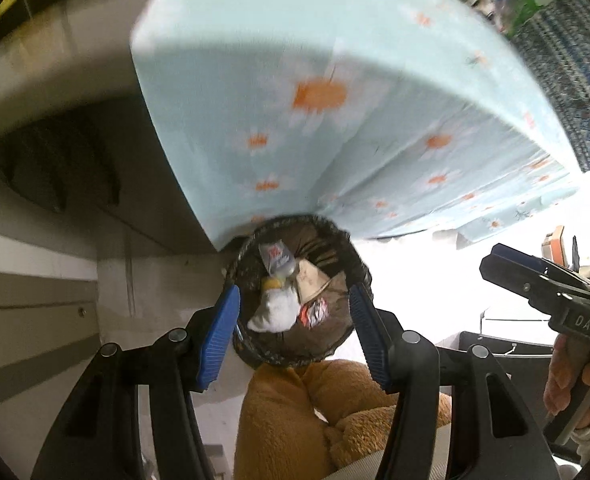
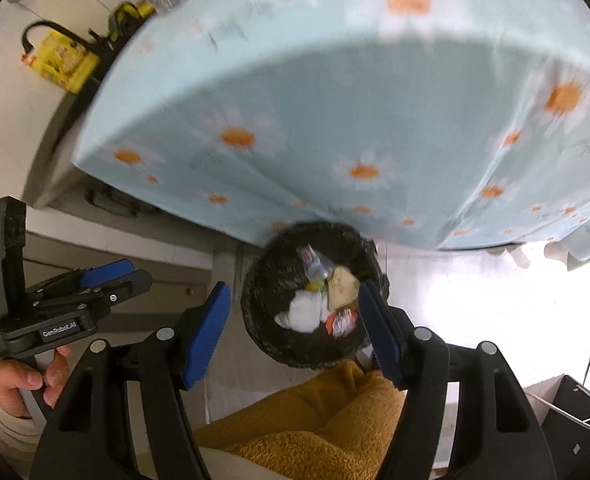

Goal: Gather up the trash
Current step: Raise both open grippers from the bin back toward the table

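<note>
Trash [image 1: 283,300] sits in bin [image 1: 335,236] below both claws: left claw [image 1: 295,328] and right claw [image 2: 295,332] apart, empty. Yellow bag [image 2: 61,60] shows only in right view.

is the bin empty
No, the bin holds trash: a white wad, a plastic bottle and a crumpled wrapper lie inside it.

Motion-blurred tablecloth [image 1: 335,92], blown-out glare on floor [image 2: 495,300] at right, perhaps daylight, fisheye-bent edges
</note>
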`<action>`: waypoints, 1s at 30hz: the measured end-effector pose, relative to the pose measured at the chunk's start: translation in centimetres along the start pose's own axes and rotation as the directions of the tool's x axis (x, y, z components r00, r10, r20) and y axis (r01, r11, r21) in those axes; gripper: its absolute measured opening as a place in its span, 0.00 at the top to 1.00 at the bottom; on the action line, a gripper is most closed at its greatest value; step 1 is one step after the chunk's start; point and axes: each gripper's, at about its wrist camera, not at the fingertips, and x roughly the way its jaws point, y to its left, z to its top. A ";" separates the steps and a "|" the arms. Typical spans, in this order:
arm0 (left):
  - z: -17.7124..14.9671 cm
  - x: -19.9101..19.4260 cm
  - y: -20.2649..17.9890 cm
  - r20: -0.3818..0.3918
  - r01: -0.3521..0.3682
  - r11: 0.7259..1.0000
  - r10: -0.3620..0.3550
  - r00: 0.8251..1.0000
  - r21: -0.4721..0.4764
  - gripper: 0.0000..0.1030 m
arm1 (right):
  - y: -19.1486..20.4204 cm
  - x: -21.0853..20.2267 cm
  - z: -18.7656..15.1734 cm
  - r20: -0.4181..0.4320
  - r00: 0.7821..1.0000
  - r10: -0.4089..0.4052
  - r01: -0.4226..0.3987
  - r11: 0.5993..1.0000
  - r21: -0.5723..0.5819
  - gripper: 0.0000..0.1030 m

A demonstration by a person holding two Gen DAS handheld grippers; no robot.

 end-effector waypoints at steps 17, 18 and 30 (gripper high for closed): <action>4.4 -9.0 -1.6 0.213 0.012 0.994 -0.036 0.976 0.111 0.47 | 4.3 -9.4 5.6 0.284 0.959 0.002 0.026 0.995 -0.095 0.36; 4.7 -9.3 -1.6 0.220 0.011 0.994 -0.035 0.975 0.111 0.47 | 4.4 -9.8 6.3 0.298 0.955 0.003 0.029 0.994 -0.103 0.36; 11.3 -12.3 -1.8 0.361 -0.043 0.998 0.024 0.932 0.046 0.47 | 3.5 -11.9 16.3 0.380 0.924 0.035 0.033 0.985 -0.171 0.21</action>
